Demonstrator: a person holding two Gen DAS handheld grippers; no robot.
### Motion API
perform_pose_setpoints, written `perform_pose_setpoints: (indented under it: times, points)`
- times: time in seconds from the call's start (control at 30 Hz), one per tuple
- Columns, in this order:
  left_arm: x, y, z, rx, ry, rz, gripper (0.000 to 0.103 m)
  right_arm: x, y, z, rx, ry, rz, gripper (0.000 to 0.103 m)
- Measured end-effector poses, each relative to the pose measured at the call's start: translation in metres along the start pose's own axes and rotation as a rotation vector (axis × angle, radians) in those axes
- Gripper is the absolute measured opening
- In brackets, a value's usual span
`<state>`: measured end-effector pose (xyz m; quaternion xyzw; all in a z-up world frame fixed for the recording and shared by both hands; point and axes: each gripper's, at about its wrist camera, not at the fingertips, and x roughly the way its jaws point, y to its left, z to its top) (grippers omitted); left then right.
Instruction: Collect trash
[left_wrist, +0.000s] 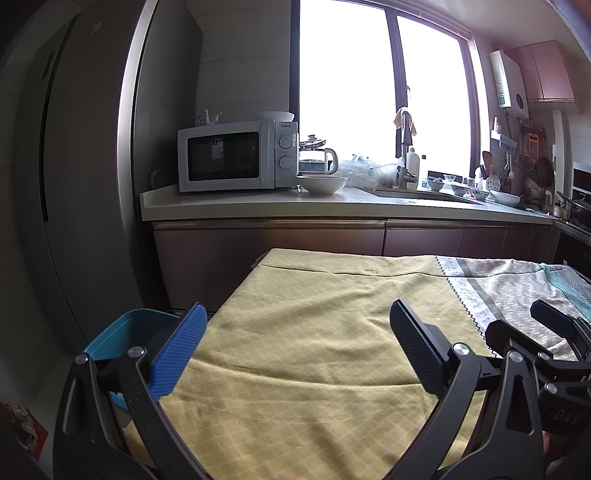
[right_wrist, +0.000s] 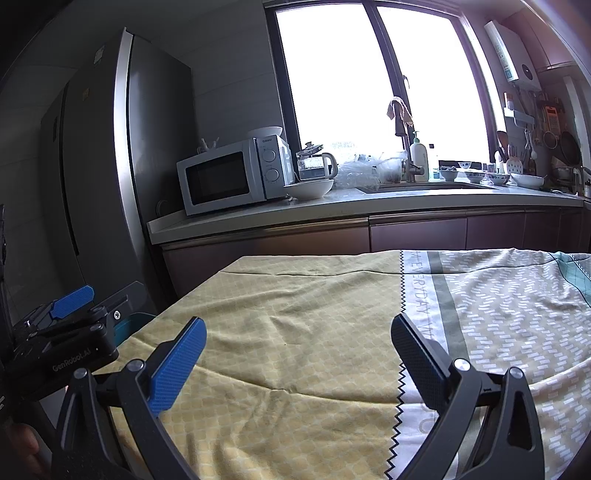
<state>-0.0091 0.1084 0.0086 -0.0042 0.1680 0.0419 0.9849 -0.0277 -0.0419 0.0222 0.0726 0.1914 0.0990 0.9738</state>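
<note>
Left wrist view: left gripper (left_wrist: 295, 347) fingers spread wide, empty, hovering over yellow tablecloth (left_wrist: 314, 332); blue bin (left_wrist: 125, 332) beside table edge, likely for trash. No trash visible on the cloth.

Right wrist view: right gripper (right_wrist: 297, 354) likewise spread, empty, probably idle or finished.

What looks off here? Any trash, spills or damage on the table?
No spill or damage shows. Oddly for a trash task, the tablecloth carries no trash, only wrinkles. The sole litter in view is crumpled scraps on the floor, left of the blue bin. Left gripper and right gripper are open and empty.
</note>
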Motion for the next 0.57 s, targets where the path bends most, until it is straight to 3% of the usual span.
perform_pose_setpoints:
  times: [0.2, 0.37, 0.47, 0.57]
  points:
    - [0.006, 0.0, 0.002, -0.014, 0.025, -0.007, 0.098, 0.0, -0.001, 0.0, 0.0, 0.001, -0.001, 0.097]
    - [0.03, -0.004, 0.012, 0.002, 0.12, -0.032, 0.098, -0.002, -0.013, 0.002, 0.003, 0.015, -0.031, 0.097]
    - [0.06, -0.006, 0.021, -0.02, 0.215, -0.071, 0.098, -0.002, -0.035, 0.008, 0.022, 0.046, -0.07, 0.097]
    - [0.094, -0.015, 0.029, 0.017, 0.262, -0.051, 0.098, 0.002, -0.069, 0.012, 0.065, 0.101, -0.113, 0.097]
